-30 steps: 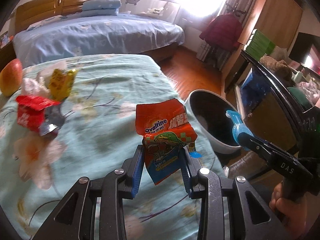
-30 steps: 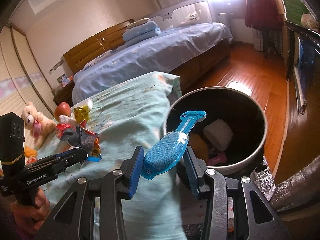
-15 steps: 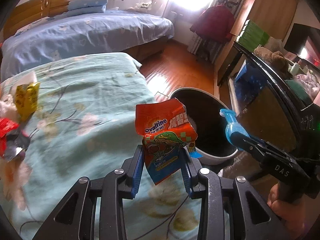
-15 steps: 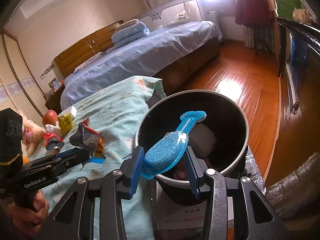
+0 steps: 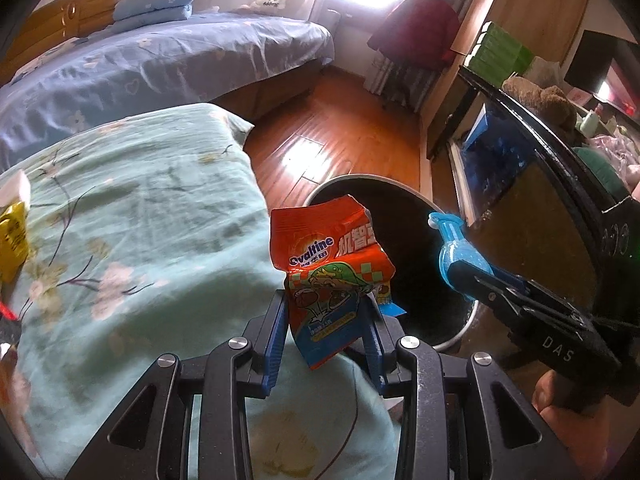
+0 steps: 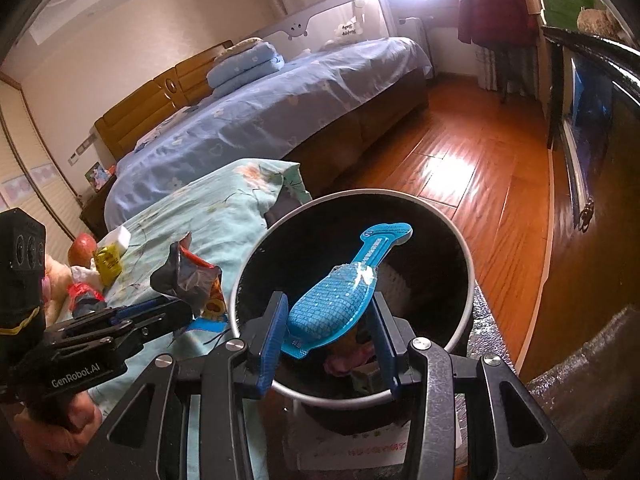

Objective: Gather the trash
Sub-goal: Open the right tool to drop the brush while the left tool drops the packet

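Where the floral teal cover [image 5: 132, 216] reaches its right edge, the left gripper [image 5: 326, 334] holds an orange Ovaltine wrapper [image 5: 328, 276] upright, fingers [image 5: 276, 332] part-closed and pressing its lower sides, at the near rim of the round dark bin [image 6: 466, 312]. Yellow packet [image 5: 14, 242] lies at the cover's far left edge. Right gripper [image 6: 328, 330], fingers narrowed onto a blue blister pack [image 6: 340, 300], holds it tilted over the bin's open mouth. Bin stands on the wood floor [image 6: 472, 168], just beside the cover's corner.
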A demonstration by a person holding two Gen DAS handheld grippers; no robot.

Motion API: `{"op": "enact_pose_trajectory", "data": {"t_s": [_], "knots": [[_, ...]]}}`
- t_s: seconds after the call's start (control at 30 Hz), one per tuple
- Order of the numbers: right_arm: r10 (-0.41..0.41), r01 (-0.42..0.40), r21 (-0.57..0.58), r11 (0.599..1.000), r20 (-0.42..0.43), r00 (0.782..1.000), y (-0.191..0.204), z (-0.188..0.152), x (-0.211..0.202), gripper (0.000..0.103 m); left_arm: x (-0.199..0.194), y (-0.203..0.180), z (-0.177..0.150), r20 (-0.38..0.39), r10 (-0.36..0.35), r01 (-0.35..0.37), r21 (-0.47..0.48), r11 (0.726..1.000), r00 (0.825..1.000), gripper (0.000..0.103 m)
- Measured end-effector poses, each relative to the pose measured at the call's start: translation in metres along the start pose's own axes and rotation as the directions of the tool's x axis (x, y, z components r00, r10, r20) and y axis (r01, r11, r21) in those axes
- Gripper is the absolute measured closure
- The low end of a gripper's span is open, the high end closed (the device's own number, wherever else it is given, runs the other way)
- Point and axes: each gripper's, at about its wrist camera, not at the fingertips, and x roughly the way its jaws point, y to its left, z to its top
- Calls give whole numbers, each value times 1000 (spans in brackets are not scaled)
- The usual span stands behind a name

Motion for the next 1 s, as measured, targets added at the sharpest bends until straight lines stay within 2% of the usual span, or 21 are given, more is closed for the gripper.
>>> {"op": "enact_pose_trajectory", "data": {"t_s": [0.7, 0.8, 0.87, 1.0], "knots": [[-11, 12, 19, 1000, -28, 1000, -17, 15, 17, 61, 37, -19, 22, -36, 13, -12, 28, 1000, 999, 68], [-5, 6, 31, 999, -35, 999, -20, 16, 19, 60, 39, -20, 23, -41, 19, -18, 23, 1000, 999, 56], [1, 1, 47, 999, -36, 999, -23, 16, 18, 56, 39, -18, 22, -44, 24, -23, 14, 1000, 999, 45], [9, -8, 60, 998, -27, 1000, -24, 15, 15, 45, 30, -11, 17, -34, 15, -15, -4, 1000, 999, 45]]}}
